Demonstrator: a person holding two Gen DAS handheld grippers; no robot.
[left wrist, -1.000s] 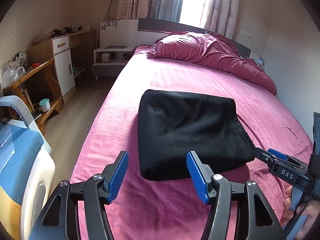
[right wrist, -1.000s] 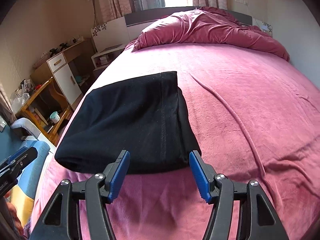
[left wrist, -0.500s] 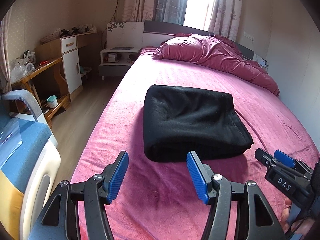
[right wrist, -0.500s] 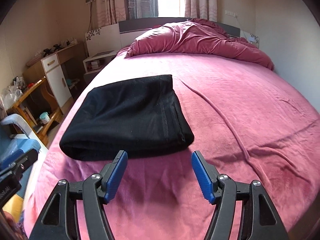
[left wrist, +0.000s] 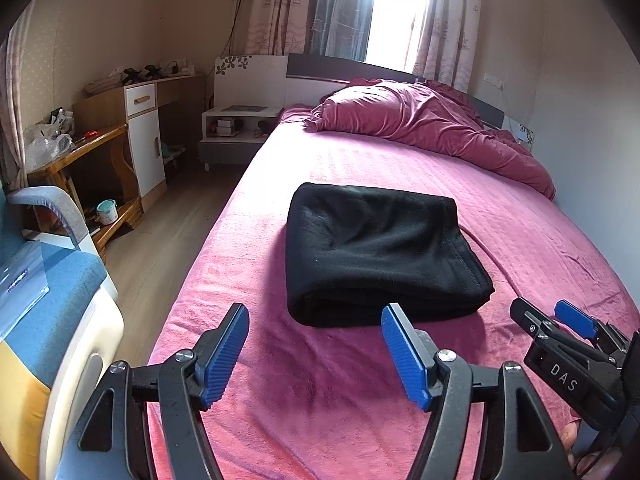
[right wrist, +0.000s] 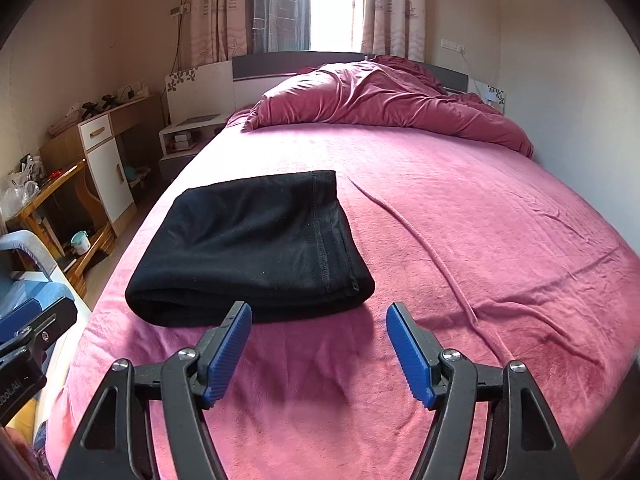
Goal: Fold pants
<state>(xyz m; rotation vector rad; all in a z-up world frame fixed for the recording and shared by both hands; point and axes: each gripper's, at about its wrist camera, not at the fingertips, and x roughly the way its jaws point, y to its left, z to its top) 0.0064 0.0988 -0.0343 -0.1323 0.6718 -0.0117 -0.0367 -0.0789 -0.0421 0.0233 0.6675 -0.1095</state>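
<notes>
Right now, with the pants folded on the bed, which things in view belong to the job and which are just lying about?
Job:
black pants, folded
bed under them
left hand-held gripper, open, empty
right hand-held gripper, open, empty

Lying about:
crumpled duvet
bedside table
white cabinet
wooden desk
small cup

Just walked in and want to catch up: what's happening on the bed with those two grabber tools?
A person holds a two-finger gripper in each hand, working on folding pants. The black pants lie folded in a neat bundle on the pink bed. The left gripper and right gripper both hover short of the bundle, touching nothing. Their jaws have just been opening and nothing is between them. The folding looks finished.
</notes>
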